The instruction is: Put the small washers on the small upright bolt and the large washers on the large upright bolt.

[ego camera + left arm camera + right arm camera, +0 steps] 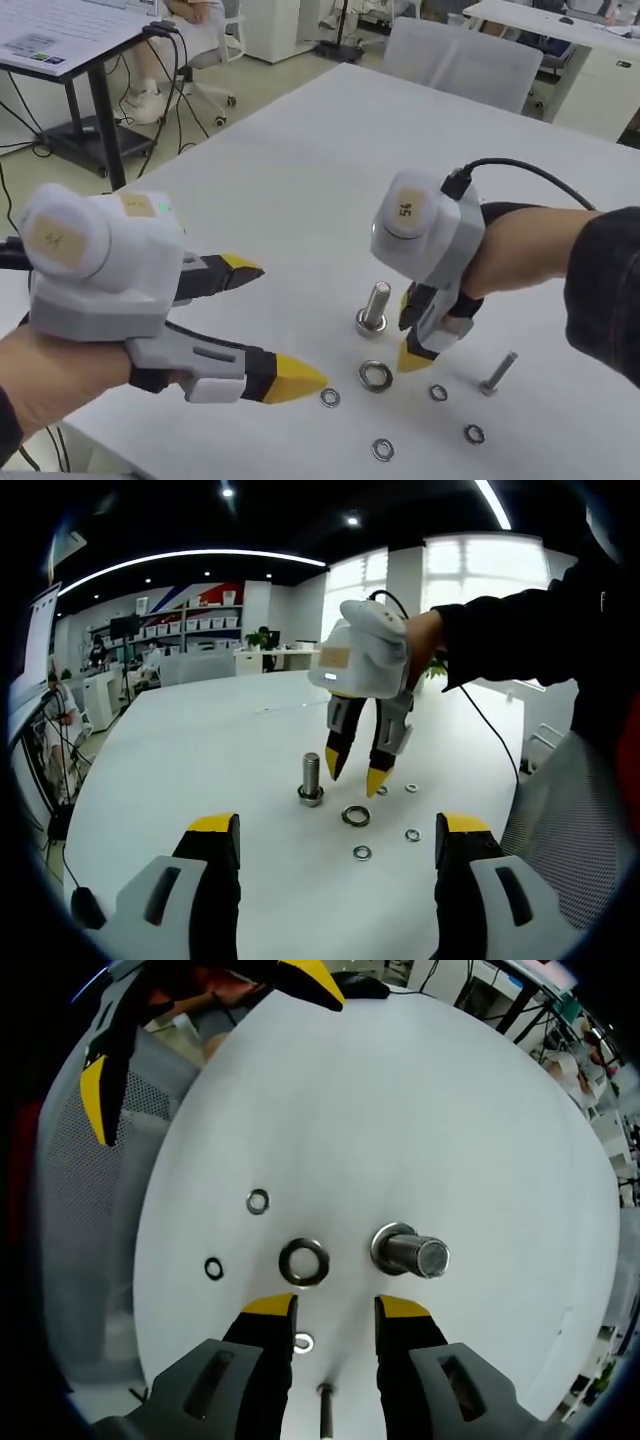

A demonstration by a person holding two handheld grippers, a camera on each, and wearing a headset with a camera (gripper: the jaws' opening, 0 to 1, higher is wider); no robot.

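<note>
The large bolt (373, 305) stands upright on the white table, with a large washer (376, 375) lying flat just in front of it. Several small washers (330, 397) (438, 392) (474, 433) lie scattered nearby. The small bolt (497, 373) stands to the right. My right gripper (408, 332) points down, open and holding nothing, its tips hovering just beside the large washer (304, 1262) and the large bolt (410, 1253). At the lower left my left gripper (270, 320) is open wide and holds nothing, facing the large bolt (311, 778) and the right gripper (358, 770).
The table's near edge (150, 450) runs just under my left gripper. A grey chair (460, 60) stands at the far side. A desk on black legs (100, 100) with cables is off to the left. Bare tabletop (330, 170) stretches beyond the bolts.
</note>
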